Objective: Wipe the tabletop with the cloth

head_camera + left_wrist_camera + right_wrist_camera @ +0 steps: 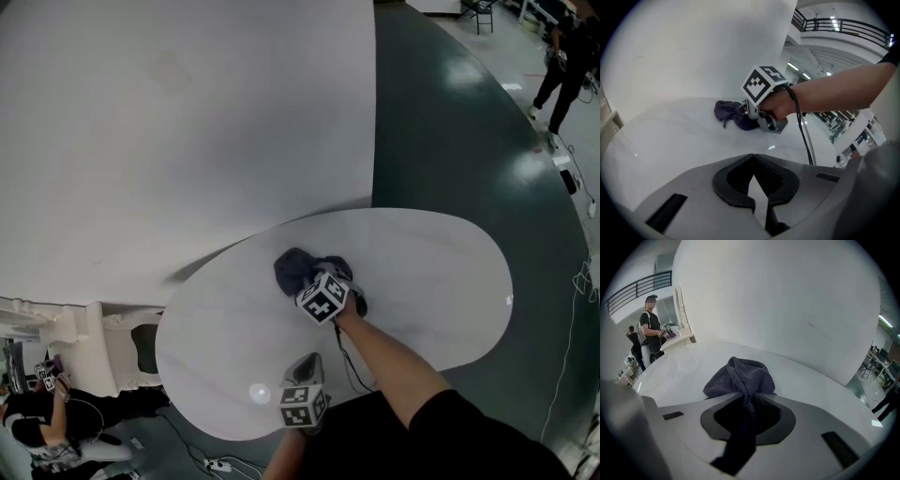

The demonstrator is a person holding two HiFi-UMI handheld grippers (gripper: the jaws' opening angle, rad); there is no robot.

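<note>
A dark grey cloth (294, 266) lies bunched near the middle of the white oval tabletop (431, 272). My right gripper (307, 278) is shut on the cloth (740, 373), and a fold runs back between its jaws (749, 397). The bunch rests on the tabletop (820, 385). From the left gripper view, the right gripper (746, 114) presses the cloth (729, 114) onto the tabletop (665, 140). My left gripper (305, 364) hovers over the table's near edge, shut with nothing in it; its tips (752, 157) meet.
A large white curved wall (187, 112) rises just behind the table. Dark green floor (450, 122) surrounds it on the right. A black cable (349, 370) trails from the right gripper. People stand at the far right (562, 66) and the lower left (37, 422).
</note>
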